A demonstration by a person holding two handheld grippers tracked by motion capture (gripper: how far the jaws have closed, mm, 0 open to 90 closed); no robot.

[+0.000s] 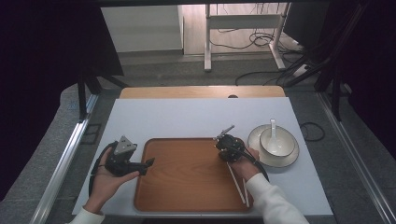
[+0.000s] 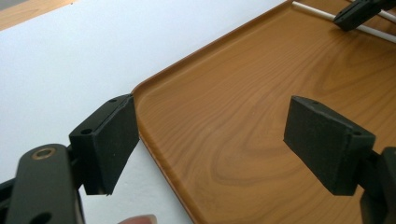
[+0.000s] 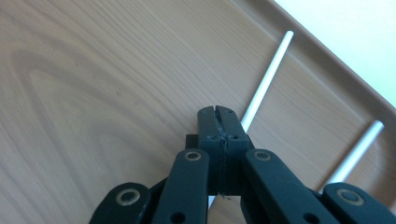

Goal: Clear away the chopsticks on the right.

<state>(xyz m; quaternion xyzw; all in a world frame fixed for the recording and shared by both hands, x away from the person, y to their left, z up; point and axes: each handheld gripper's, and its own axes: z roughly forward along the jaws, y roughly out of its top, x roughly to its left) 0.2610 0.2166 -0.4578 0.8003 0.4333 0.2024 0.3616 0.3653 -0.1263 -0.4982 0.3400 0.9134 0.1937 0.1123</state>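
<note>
Right gripper (image 1: 232, 160): sits over the right part of the tray, its jaws pressed together with no gap between the pads. In the right gripper view (image 3: 218, 122) the closed tips lie against one white chopstick; whether that stick is pinched between them I cannot tell.
Left gripper (image 1: 148, 163): rests in the person's open left hand at the tray's left edge, pointing right over the rim. Its jaws stand wide apart with nothing between them; in the left gripper view (image 2: 210, 144) one pad hangs over the white table, the other over the tray floor.
Chopsticks (image 1: 238, 182): two white sticks lying on the tray floor along its right side, running from the right gripper toward the near right corner, close together and nearly side by side. In the right gripper view (image 3: 266, 79) one passes right by the closed tips, the other lies nearer the tray rim.
Tray (image 1: 187, 186): brown, wood-grained, with a raised rim and rounded corners, at the near middle of the table.
Table (image 1: 187, 116): white top, with a wooden strip along its far edge.
Plate (image 1: 261, 156): white with a dark rim, just right of the tray.
Bowl (image 1: 280, 148): white, standing on the plate.
Spoon (image 1: 273, 128): white, standing in the bowl, handle pointing to the far side.
Right hand (image 1: 247, 165): around the right gripper, in a white sleeve.
</note>
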